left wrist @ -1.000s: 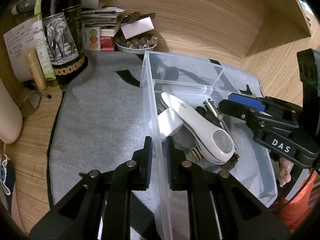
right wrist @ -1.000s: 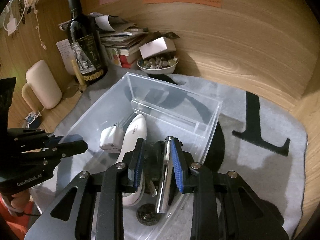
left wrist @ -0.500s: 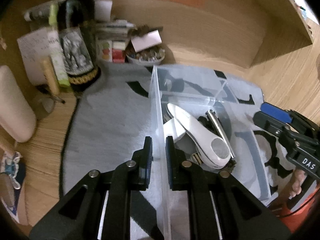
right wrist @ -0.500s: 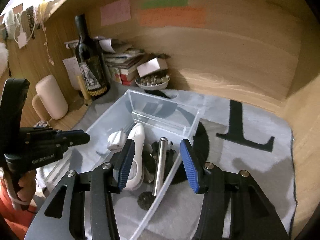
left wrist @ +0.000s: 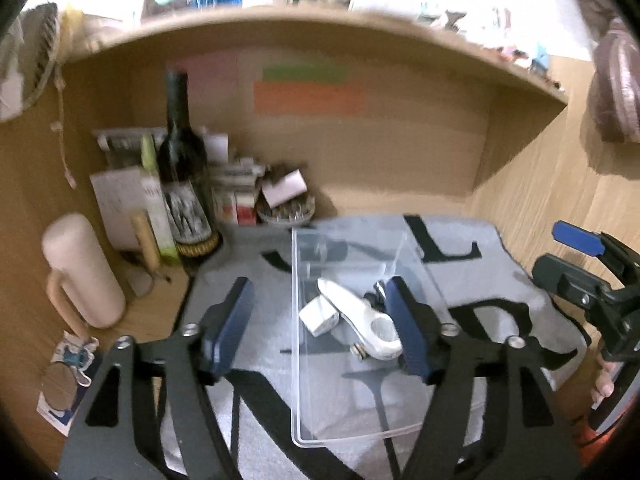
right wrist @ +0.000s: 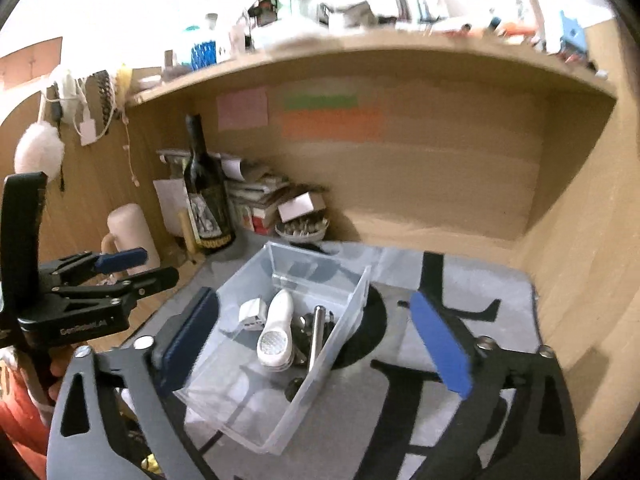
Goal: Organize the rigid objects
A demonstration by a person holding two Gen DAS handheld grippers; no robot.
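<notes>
A clear plastic bin stands on a grey mat. Inside lie a white handheld device, a white charger plug, a silver metal rod and some dark small parts. My left gripper is open and empty, held above and in front of the bin; it also shows in the right wrist view. My right gripper is open and empty, back from the bin; it also shows in the left wrist view.
A grey mat with black letters covers the wooden desk. At the back left stand a dark wine bottle, a pink mug, stacked books and papers and a small bowl. A shelf runs overhead.
Both grippers have pulled up and back from the bin. The left gripper let go of the bin wall and opened wide. The right gripper released the metal rod, which now lies in the bin.
</notes>
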